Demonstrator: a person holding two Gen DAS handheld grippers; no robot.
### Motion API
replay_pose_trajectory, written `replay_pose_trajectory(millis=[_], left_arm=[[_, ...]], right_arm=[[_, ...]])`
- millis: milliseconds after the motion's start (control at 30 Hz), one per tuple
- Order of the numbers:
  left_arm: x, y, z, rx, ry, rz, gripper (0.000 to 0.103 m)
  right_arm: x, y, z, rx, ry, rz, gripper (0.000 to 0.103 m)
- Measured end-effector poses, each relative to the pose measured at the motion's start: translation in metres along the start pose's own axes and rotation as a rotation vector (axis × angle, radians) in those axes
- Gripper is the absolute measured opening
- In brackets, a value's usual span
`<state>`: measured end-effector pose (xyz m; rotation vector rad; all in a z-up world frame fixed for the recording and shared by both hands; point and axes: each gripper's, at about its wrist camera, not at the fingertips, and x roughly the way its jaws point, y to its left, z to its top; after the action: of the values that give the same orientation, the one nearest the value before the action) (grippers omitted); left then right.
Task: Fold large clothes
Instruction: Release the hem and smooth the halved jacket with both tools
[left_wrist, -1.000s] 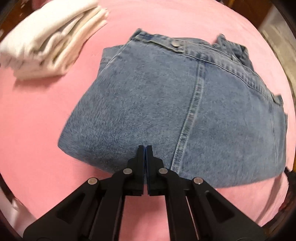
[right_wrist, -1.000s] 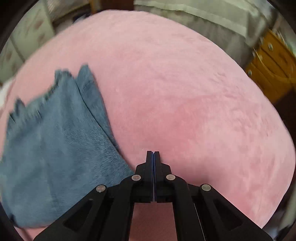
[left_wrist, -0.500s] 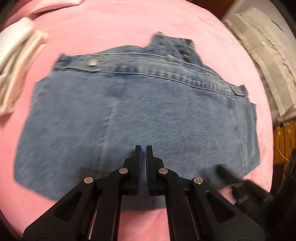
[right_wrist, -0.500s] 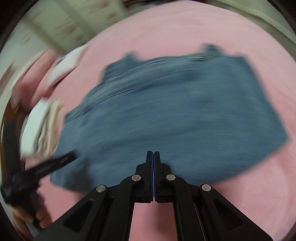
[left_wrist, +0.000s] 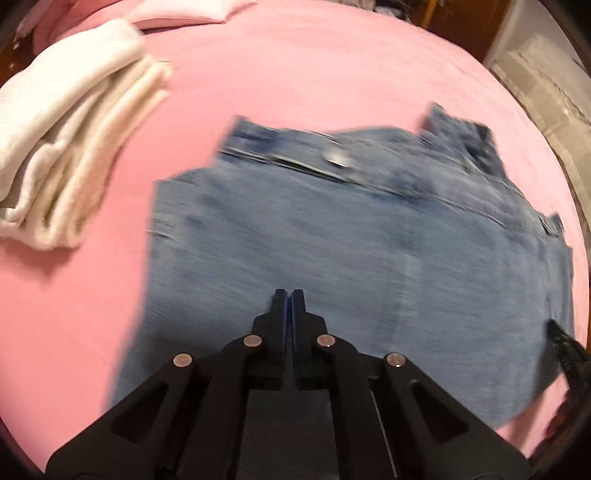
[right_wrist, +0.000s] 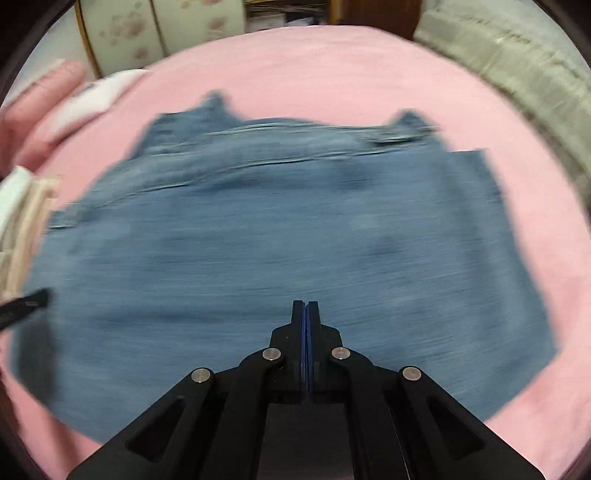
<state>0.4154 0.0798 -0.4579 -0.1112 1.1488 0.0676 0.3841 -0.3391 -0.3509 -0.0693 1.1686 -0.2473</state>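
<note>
Folded blue jeans lie flat on the pink bedspread, waistband on the far side; they also show in the right wrist view. My left gripper is shut and empty, above the near part of the jeans. My right gripper is shut and empty, also above the near part. The right gripper's tip shows at the right edge of the left wrist view. The left gripper's tip shows at the left edge of the right wrist view. Both views are motion-blurred.
A stack of folded white cloth lies left of the jeans, also visible in the right wrist view. A pink pillow is at the far side. A grey-white quilted cover and a floral cabinet stand beyond the bed.
Both cameras have swung; the right wrist view went from bare bedspread to facing the whole jeans. The left view turned left, so the white stack shows more. Both grippers stayed shut.
</note>
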Motion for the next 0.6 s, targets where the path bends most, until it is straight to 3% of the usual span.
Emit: replay_pose_trajectory(millis=[167, 333, 400, 500, 600], left_arm=[[0.019, 0.033, 0.013, 0.03, 0.0, 0.011, 0.001], [0.015, 0.028, 0.015, 0.057, 0.001, 0.057, 0.001], [0.009, 0.026, 0.014, 0.009, 0.024, 0.056, 0.001], [-0.011, 0.031, 0.001, -0.091, 0.056, 0.015, 0.001], [-0.025, 0.032, -0.015, -0.159, 0.085, -0.044, 0.002]], right_arm=[[0.005, -0.06, 0.002, -0.01, 0.039, -0.262, 0.0], [-0.006, -0.081, 0.005, 0.092, 0.042, -0.25, 0.0], [-0.016, -0.076, 0.005, 0.127, 0.035, -0.197, 0.0], [-0.024, -0.048, 0.016, 0.177, 0.031, -0.016, 0.0], [-0.026, -0.003, 0.027, 0.136, 0.07, 0.166, 0.0]])
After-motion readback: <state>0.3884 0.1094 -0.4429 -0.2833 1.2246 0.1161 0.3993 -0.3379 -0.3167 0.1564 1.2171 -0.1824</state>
